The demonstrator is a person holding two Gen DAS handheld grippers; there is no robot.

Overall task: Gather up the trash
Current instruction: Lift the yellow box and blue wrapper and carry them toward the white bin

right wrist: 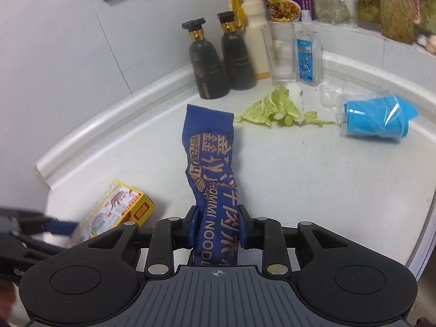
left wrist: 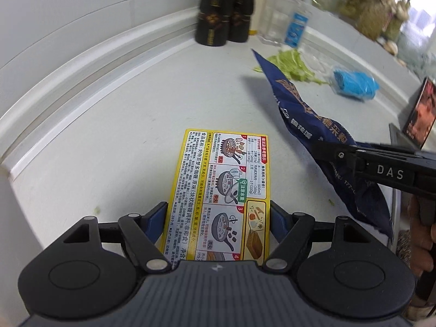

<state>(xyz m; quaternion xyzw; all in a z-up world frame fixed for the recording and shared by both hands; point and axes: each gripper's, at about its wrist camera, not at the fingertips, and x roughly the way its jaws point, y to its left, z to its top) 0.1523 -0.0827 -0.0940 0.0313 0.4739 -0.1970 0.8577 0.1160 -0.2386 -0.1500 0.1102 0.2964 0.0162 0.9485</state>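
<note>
Left wrist view: left gripper point(left wrist: 218, 218) has its blue pads pressed on both long sides of the yellow curry box point(left wrist: 220, 190), jaws fairly wide, box gripped across its width. Box's far end sticks out ahead over the white countertop point(left wrist: 130, 136). Bare counter ahead and left of the box, up to the raised moulded edge point(left wrist: 81, 81) where counter meets wall. Right gripper comes in from the right edge, clamped on the blue noodle wrapper point(left wrist: 308, 125), close beside the box but not touching it.

Right wrist view: right gripper point(right wrist: 218, 226) jaws narrow, pads pinching the wrapper's lower part; the upper end stands out forward above the counter, twisted. Left gripper's blue finger point(right wrist: 58, 224) touches the box's side at lower left.

Beyond the wrapper: cabbage leaves point(right wrist: 275, 109) lying flat, and a clear plastic cup point(right wrist: 373, 117) on its side with blue material in it, to the right. Along the back edge: two black bottles point(right wrist: 220, 60), cream bottle, glass, small clear bottle. Open counter between wrapper and cup; curved counter rim point(right wrist: 425, 231) bounds the right side.
</note>
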